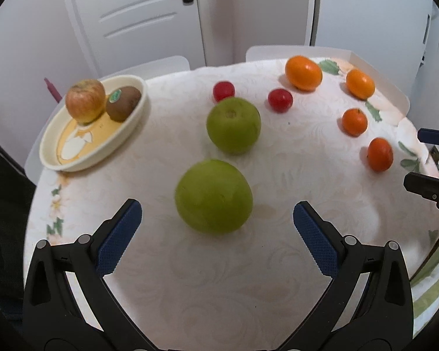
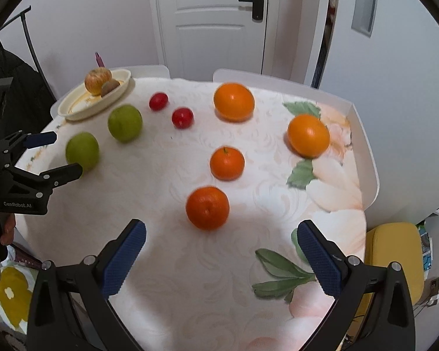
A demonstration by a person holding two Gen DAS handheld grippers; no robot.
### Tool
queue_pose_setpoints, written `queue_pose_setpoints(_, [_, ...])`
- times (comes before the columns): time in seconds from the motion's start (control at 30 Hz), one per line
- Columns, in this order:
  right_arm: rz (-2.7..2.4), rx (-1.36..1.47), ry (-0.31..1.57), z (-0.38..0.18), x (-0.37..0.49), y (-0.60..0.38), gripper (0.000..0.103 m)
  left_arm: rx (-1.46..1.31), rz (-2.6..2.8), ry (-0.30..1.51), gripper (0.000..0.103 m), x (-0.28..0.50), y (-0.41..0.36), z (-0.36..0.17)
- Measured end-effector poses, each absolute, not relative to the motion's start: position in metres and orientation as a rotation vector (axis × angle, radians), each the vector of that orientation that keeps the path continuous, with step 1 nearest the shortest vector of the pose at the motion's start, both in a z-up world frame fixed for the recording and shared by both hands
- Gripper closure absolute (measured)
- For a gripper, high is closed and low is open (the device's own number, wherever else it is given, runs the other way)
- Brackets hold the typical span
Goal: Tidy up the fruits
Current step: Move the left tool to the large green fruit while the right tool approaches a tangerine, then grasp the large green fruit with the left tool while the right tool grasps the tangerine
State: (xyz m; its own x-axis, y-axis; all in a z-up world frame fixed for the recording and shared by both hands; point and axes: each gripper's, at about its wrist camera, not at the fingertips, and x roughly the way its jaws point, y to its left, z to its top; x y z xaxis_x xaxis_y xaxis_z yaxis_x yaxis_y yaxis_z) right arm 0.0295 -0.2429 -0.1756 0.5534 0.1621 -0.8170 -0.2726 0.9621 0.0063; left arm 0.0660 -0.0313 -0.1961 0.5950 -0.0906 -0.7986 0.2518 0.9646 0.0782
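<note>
Low in frame: left gripper [image 1: 216, 228] jaws wide apart around round, firm, smooth green apple [image 1: 213, 196]. Best squeezed across fat middle. Right gripper [image 2: 221, 247] jaws apart too, empty.

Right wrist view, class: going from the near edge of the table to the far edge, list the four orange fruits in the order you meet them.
Nearest orange → small orange with stem → orange by the leaf print → farthest orange.

Both wrist views look down across the same table [image 1: 190, 278], left and right.
</note>
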Motion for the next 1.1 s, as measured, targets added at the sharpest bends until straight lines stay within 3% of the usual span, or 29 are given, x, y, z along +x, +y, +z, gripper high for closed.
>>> queue_pose_setpoints(0.3, [0.279, -0.082, 0.973, -0.199, 0.035, -0.246, 0.0, 0.188, -0.192, 0.918, 0.001, 0.073, -0.036, -0.212])
queue_pose_setpoints(0.4, [0.298, -0.067, 0.978, -0.202, 0.038, -0.243, 0.0, 0.187, -0.18, 0.919, 0.009, 0.077, -0.037, -0.214])
queue_pose_setpoints(0.47, [0.309, -0.06, 0.978, -0.204, 0.04, -0.242, 0.0, 0.189, -0.174, 0.929, 0.02, 0.079, -0.037, -0.217])
queue_pose_setpoints(0.53, [0.322, -0.054, 0.978, -0.205, 0.041, -0.241, 0.0, 0.181, -0.177, 0.934, 0.023, 0.08, -0.037, -0.218])
queue_pose_setpoints(0.6, [0.329, -0.051, 0.979, -0.206, 0.042, -0.241, 0.003, 0.173, -0.174, 0.933, 0.034, 0.08, -0.035, -0.217])
queue_pose_setpoints(0.67, [0.331, -0.048, 0.984, -0.207, 0.043, -0.242, 0.007, 0.176, -0.16, 0.931, 0.042, 0.08, -0.034, -0.216])
queue_pose_setpoints(1.1, [0.329, -0.064, 0.993, -0.208, 0.053, -0.237, 0.043, 0.158, -0.17, 0.947, 0.042, 0.079, -0.031, -0.215])
